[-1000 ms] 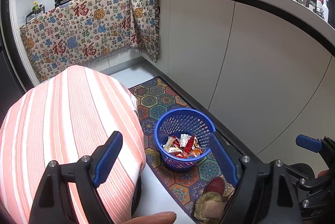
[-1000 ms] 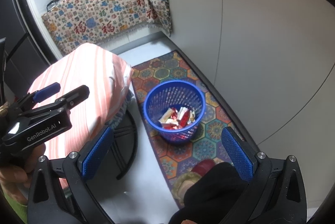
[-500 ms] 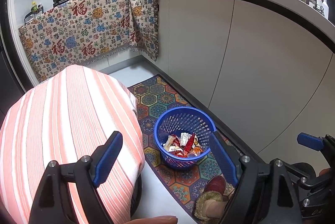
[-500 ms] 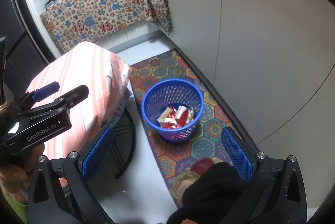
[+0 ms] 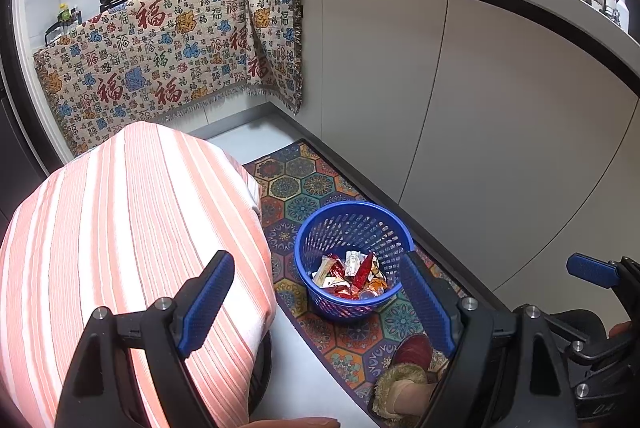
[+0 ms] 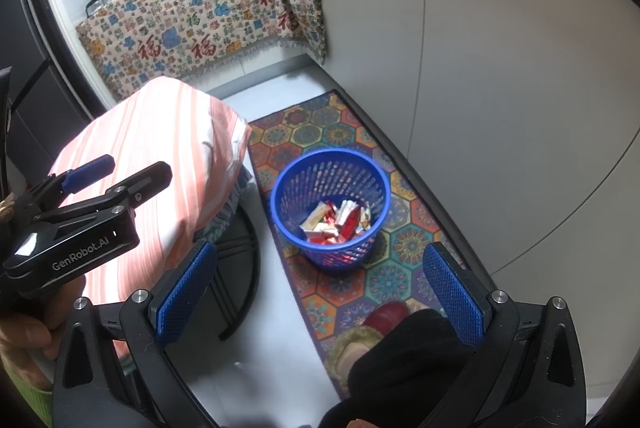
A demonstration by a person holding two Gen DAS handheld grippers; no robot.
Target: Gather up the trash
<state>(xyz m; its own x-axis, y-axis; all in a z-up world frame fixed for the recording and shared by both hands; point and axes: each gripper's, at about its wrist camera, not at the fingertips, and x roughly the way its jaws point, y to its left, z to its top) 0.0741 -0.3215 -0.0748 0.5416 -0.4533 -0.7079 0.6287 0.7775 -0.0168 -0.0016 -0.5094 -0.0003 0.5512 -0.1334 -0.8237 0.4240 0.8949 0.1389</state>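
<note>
A blue mesh wastebasket (image 5: 354,228) (image 6: 330,169) stands on a patterned floor mat and holds several crumpled wrappers (image 5: 350,274) (image 6: 336,222). My left gripper (image 5: 316,280) hangs open above the floor beside the basket, nothing between its blue pads. My right gripper (image 6: 320,274) is open too, with nothing between its pads, high over the mat just in front of the basket. In the right wrist view the left gripper (image 6: 104,173) shows at the left, held in a hand. The right gripper's blue fingertip (image 5: 590,270) pokes in at the right edge of the left wrist view.
A round table under a pink striped cloth (image 5: 120,228) (image 6: 160,131) stands left of the basket. White cabinet fronts (image 5: 480,107) run along the right. A patterned cloth (image 5: 160,59) hangs over the stove counter at the back. A person's slippered foot (image 5: 404,380) rests on the mat (image 5: 304,183).
</note>
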